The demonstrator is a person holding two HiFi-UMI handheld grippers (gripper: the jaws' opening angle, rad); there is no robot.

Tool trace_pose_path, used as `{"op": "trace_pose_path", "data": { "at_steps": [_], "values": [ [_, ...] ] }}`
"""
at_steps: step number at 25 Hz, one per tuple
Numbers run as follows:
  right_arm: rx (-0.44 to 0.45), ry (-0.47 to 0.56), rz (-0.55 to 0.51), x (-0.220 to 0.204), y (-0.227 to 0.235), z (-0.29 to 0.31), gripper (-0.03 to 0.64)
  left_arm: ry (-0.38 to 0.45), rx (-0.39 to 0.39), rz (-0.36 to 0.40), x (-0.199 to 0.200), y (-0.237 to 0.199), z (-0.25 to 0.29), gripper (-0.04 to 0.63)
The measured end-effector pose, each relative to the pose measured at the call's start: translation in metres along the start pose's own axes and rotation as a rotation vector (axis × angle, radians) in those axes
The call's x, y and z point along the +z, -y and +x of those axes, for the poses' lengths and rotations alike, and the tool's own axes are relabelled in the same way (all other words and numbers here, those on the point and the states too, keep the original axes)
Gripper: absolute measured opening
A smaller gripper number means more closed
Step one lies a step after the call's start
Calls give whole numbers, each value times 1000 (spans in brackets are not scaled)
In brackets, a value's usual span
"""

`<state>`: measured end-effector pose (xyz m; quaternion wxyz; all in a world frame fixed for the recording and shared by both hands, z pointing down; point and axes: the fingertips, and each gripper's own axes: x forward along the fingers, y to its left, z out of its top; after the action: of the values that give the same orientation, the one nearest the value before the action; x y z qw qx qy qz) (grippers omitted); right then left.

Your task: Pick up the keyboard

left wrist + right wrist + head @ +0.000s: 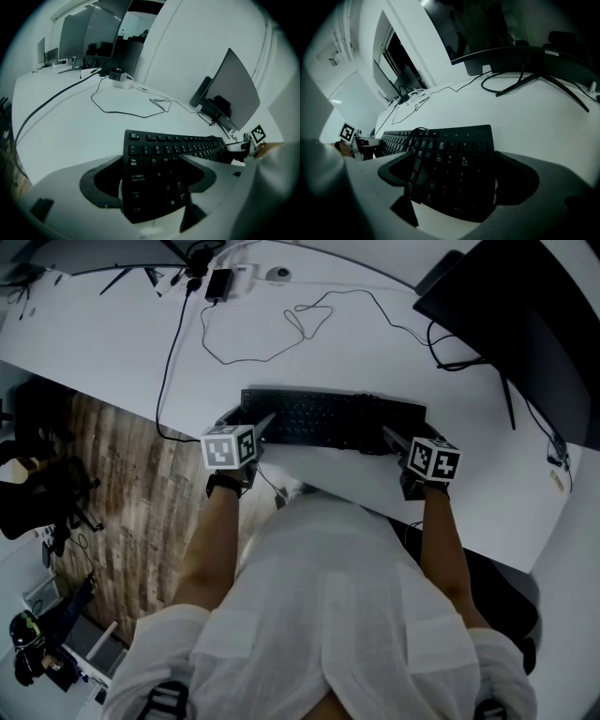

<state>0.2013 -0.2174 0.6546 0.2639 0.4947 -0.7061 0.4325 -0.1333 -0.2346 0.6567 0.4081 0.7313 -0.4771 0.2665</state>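
A black keyboard (328, 418) lies on the white desk (112, 352), near its front edge. My left gripper (246, 420) sits at the keyboard's left end and my right gripper (394, 439) at its right end. In the left gripper view the Tab and Caps Lock end of the keyboard (159, 159) lies between the jaws of the left gripper (147, 180), with a pale gap beside the left pad. In the right gripper view the number-pad end (454, 159) lies between the wide jaws of the right gripper (457, 176). Its pads stand clear, and a dark cable (412, 150) loops over the keys.
A dark monitor (525, 315) stands at the back right on thin legs. A thin looped cable (272, 334) lies behind the keyboard. A thicker cable (169, 362) runs from a power adapter (218, 284) over the desk's front edge. Wooden floor (122, 474) shows at the left.
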Motion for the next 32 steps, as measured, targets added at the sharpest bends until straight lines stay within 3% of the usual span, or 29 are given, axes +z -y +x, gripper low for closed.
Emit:
{"op": "trace_pose_path", "data": {
  "at_steps": [7,25,32],
  "values": [
    [-76,-27,-58,-4,1,7,535,-4,22,-12,2,0,1,350],
    [-108,-39,-29,-4,1,8,551,-56,53,-51,2,0,2,365],
    [-115,-47,-21,-3,2,9,554,2,61,-36,3,0,3,368]
  ]
}}
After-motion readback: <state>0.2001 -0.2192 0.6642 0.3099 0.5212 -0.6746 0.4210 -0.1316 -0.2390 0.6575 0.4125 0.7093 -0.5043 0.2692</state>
